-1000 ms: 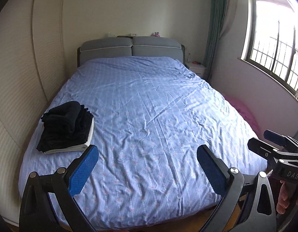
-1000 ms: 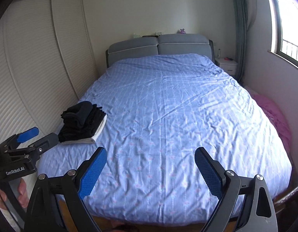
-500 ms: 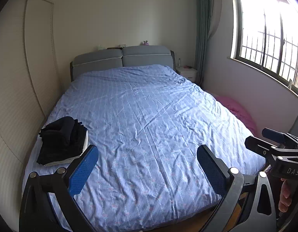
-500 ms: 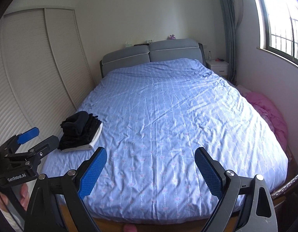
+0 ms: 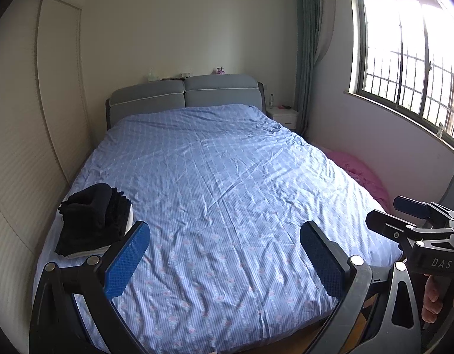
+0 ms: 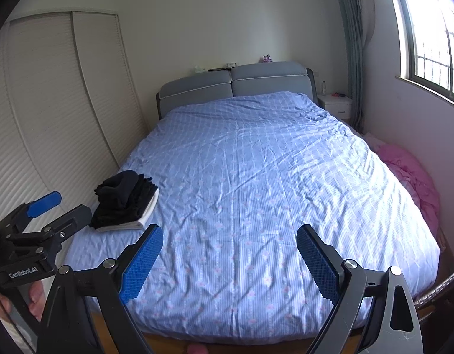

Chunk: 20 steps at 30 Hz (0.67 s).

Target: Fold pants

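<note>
A stack of folded dark garments (image 5: 93,219) lies on a folded white one at the near left of the blue bed (image 5: 227,183); it also shows in the right wrist view (image 6: 123,203). My left gripper (image 5: 224,258) is open and empty, held off the foot of the bed. My right gripper (image 6: 230,261) is open and empty too, beside the left one. Each gripper shows at the edge of the other's view: the right one (image 5: 418,230) and the left one (image 6: 41,221).
A slatted wardrobe (image 6: 50,118) runs along the left of the bed. A pink heap of cloth (image 6: 412,177) lies on the floor to the right, under a barred window (image 5: 409,59). A grey headboard (image 5: 182,96) and a white nightstand (image 5: 283,116) stand at the far end.
Both grippers have drawn back and tilted up from the bed; more wall and window show. Both stay open and empty. The folded stack has not moved.
</note>
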Tool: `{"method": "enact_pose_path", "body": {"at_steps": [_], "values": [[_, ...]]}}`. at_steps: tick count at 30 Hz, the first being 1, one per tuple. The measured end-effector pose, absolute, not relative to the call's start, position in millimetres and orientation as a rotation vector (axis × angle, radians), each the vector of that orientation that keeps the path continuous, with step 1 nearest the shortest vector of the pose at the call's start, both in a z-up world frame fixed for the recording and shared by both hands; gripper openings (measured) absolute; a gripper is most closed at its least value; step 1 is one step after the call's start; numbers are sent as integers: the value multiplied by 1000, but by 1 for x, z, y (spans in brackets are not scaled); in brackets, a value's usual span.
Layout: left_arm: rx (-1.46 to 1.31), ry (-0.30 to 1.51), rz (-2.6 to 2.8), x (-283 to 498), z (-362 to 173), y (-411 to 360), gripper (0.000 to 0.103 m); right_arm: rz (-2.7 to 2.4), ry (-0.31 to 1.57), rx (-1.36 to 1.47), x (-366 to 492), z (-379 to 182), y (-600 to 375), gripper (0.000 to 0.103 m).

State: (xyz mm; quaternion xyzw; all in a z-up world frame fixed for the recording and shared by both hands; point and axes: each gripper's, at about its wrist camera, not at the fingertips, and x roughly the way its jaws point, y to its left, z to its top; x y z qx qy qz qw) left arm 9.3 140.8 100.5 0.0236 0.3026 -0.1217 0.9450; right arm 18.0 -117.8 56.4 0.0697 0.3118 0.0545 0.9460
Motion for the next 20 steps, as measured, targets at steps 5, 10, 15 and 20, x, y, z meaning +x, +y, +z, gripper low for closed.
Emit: {"method": "enact_pose_path", "body": {"at_steps": [5, 10, 15, 20], "values": [[30, 620, -245, 10, 100, 143, 103, 110, 640, 136, 17, 58, -119, 93], [6, 628, -240, 10, 100, 145, 103, 109, 645, 137, 18, 58, -123, 93], [7, 623, -234, 8, 99, 146, 103, 111, 642, 132, 17, 60, -123, 93], [-1, 633, -229, 8, 97, 149, 103, 115, 647, 131, 18, 60, -123, 93]]}}
